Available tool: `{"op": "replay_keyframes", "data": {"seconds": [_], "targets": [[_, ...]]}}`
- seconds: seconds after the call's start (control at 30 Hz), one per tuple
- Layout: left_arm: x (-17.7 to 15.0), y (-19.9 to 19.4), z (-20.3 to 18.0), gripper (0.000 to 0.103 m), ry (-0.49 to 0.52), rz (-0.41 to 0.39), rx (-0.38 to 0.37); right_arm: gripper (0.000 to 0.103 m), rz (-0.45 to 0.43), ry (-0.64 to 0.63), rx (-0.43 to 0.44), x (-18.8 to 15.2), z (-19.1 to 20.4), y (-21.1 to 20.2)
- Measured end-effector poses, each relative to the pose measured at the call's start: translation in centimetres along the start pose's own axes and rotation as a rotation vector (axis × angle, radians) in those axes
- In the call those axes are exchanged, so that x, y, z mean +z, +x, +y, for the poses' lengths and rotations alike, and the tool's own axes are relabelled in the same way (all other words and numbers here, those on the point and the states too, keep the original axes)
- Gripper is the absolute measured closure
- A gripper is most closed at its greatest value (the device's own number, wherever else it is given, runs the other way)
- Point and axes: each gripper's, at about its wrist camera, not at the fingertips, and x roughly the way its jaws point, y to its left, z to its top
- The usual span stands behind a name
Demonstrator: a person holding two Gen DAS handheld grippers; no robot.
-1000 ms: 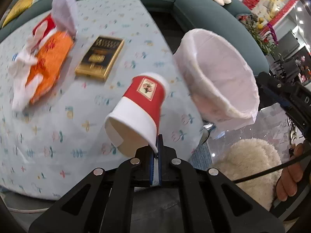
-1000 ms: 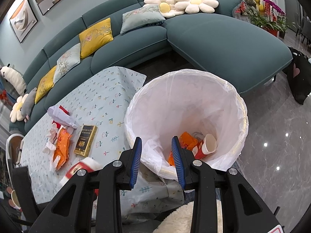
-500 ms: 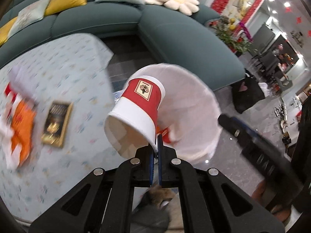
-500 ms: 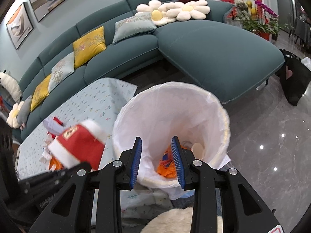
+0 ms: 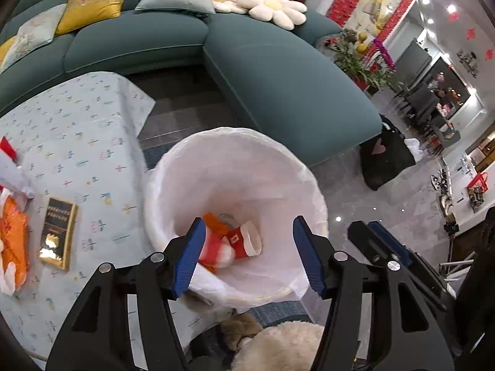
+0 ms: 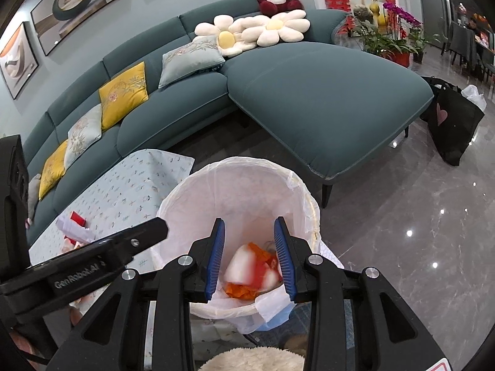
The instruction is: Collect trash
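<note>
My left gripper (image 5: 248, 220) hangs over the white-lined trash bin (image 5: 235, 137), its jaws opening and nothing pressed between them. Below it a red-and-white paper cup (image 5: 216, 252), blurred, is down inside the bin beside a second cup (image 5: 246, 241) and an orange wrapper (image 5: 213, 220). My right gripper (image 6: 249, 221) is also above the bin (image 6: 235, 185), jaws partly apart and empty, the blurred cup (image 6: 241, 267) showing between them. On the table lie an orange packet (image 5: 12, 232), white crumpled paper (image 5: 14, 173) and a black-and-gold box (image 5: 57, 228).
The table with a pale blue patterned cloth (image 5: 77, 130) stands left of the bin. A teal sectional sofa (image 6: 324, 99) curves behind. A black bag (image 6: 454, 123) sits on the glossy grey floor (image 6: 417, 216) at the right. Something cream and fluffy (image 5: 278, 346) is right below both grippers.
The left gripper swung from the table to over the bin, then opened; the cup it held left its jaws and dropped into the bin. The right gripper drew back a little from the bin.
</note>
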Motion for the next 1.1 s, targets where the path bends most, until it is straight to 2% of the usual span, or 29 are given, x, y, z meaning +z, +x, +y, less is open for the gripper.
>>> {"op": "replay_keyframes", "data": {"seconds": [0.33, 0.4, 0.87, 1.1], "targets": [[-1.0, -2.6, 3.0, 0.046, -0.036, -0.046, 0.105, 0.068, 0.001, -0.059, 0.032, -0.3, 2.8, -0.5], [-1.2, -3.3, 4.0, 0.045, -0.048, -0.052, 0.127, 0.062, -0.003, -0.077, 0.036, -0.4, 3.9, -0.7], [-4.0, -9.4, 12.4, 0.024, -0.172, -0.116, 0.299, 0.057, 0.018, -0.235, 0.108, -2.3, 12.4, -1.7], [-5.8, -12.0, 16.8, 0.022, -0.221, -0.131, 0.366, 0.057, 0.047, -0.305, 0.148, -4.0, 16.9, -1.8]]}}
